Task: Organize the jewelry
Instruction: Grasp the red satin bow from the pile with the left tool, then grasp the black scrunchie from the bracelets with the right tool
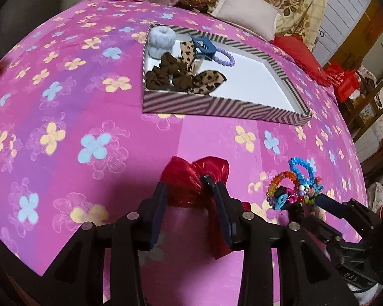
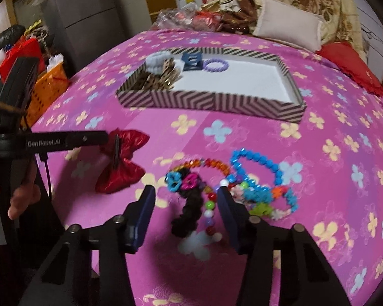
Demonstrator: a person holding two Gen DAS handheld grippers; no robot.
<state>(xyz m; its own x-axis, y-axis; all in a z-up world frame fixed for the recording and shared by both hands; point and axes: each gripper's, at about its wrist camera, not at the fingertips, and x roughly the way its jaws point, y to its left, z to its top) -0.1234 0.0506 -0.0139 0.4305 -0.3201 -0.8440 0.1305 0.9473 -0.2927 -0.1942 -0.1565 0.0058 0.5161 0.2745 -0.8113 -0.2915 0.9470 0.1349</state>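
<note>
**Red bow gripped, bead pile straddled**

The left gripper (image 1: 189, 188) reaches forward low over the bed (image 1: 63, 102), its fingers (image 1: 160, 199) pinched narrow on the shiny red bow (image 1: 191, 178). To its right, the right gripper (image 2: 186, 199) angles down with fingers (image 2: 145, 204) wide, straddling the black scrunchie (image 2: 189, 214) in the beaded bracelet pile (image 2: 255, 178). Beyond, the striped tray (image 2: 217, 102) holds scrunchies, a blue claw clip (image 2: 191, 61) and a purple bracelet (image 2: 215, 65).
</note>
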